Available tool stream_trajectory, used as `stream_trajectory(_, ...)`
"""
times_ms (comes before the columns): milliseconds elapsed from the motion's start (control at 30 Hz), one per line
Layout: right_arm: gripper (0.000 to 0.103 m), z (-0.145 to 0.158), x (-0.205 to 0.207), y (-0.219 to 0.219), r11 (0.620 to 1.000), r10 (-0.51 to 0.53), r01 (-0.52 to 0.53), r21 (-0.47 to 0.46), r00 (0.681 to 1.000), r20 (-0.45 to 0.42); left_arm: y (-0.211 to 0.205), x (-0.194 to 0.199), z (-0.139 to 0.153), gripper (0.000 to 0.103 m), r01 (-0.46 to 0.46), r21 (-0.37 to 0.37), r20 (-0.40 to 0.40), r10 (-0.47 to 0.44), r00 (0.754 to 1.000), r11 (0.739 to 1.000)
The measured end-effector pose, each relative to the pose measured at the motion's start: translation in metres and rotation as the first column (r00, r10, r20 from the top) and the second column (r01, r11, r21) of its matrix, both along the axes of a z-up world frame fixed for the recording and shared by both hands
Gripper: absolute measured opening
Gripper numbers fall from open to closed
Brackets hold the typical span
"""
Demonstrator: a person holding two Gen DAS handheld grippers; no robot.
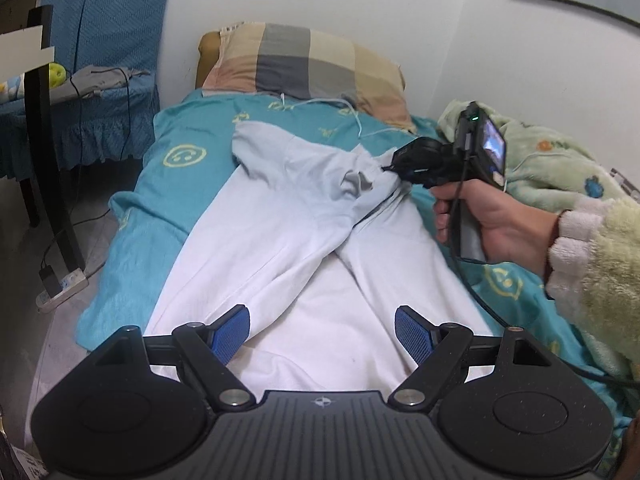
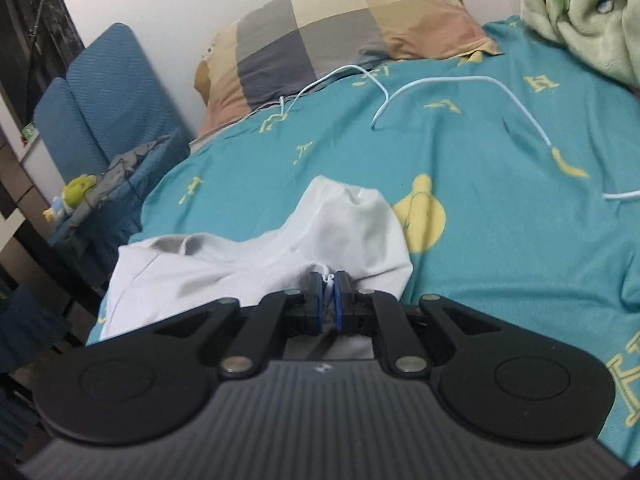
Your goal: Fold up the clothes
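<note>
A white garment (image 1: 280,240) lies lengthwise on the teal bed sheet (image 1: 184,156), its far part folded and bunched. My left gripper (image 1: 322,330) is open and empty, its blue pads (image 1: 232,330) just above the garment's near end. My right gripper (image 1: 386,168), held in a hand at the right, is shut on a bunched fold at the garment's far right. In the right wrist view that gripper (image 2: 329,294) pinches white cloth (image 2: 340,232) between its blue pads and lifts it off the sheet (image 2: 500,200).
A patchwork pillow (image 1: 308,64) lies at the head of the bed, with a white cable (image 2: 460,84) on the sheet near it. A green blanket (image 1: 552,160) is heaped by the right wall. A blue-covered chair (image 1: 108,60) and a power strip (image 1: 60,288) are left of the bed.
</note>
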State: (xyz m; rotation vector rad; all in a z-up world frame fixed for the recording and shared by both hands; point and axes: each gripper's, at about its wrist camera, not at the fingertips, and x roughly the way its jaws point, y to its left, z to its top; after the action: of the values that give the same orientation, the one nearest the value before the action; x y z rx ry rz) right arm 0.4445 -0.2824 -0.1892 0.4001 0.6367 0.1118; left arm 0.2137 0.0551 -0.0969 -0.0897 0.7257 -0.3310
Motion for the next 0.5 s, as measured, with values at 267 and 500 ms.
stream_trajectory(267,0.020,0.057,-0.050,0.016,0.997,0.049,-0.045,-0.068,0.997,0.058,-0.004,0.000,0.004,0.082,-0.004,0.029,0.023,0.003,1.000,1.000)
stream_trajectory(500,0.055,0.124,-0.153,0.038,0.990,0.127,-0.117,-0.085,0.984,0.126,-0.006,-0.025,0.030,0.082,-0.048,0.007,0.062,0.048,0.997,0.999)
